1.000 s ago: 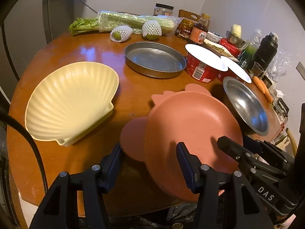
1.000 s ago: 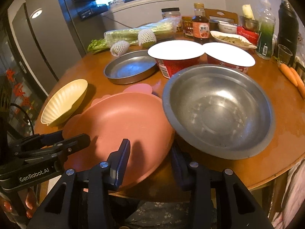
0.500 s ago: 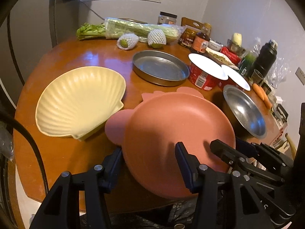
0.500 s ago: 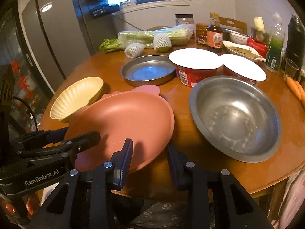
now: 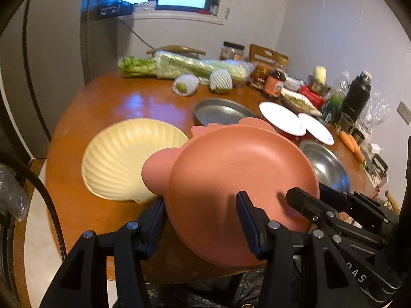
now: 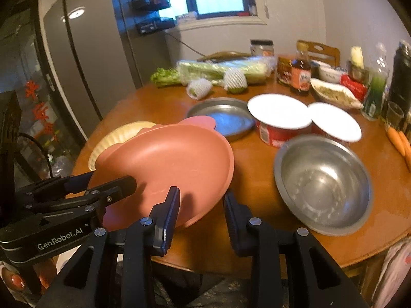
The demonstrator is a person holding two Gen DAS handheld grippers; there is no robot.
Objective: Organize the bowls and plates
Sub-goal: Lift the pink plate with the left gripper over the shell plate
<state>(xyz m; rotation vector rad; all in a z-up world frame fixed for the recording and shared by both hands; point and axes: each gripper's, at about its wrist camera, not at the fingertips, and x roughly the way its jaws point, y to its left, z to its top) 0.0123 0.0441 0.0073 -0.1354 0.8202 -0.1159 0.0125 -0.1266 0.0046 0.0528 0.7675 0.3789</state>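
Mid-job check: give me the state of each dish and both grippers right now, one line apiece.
Pink plate: gripped by its near rim, tilted above the table.
Left gripper: shut on the pink plate.
Right gripper: shut on the pink plate.
Shell dish: on the table, empty.
Steel bowl: on the table, empty.
Steel pan: on the table, empty.
Noodle cups: lids on.

My pink plate (image 5: 239, 177); ribbed cream shell dish (image 5: 128, 159); grey metal bowl (image 6: 323, 184); glossy orange-brown surface (image 5: 123, 102).
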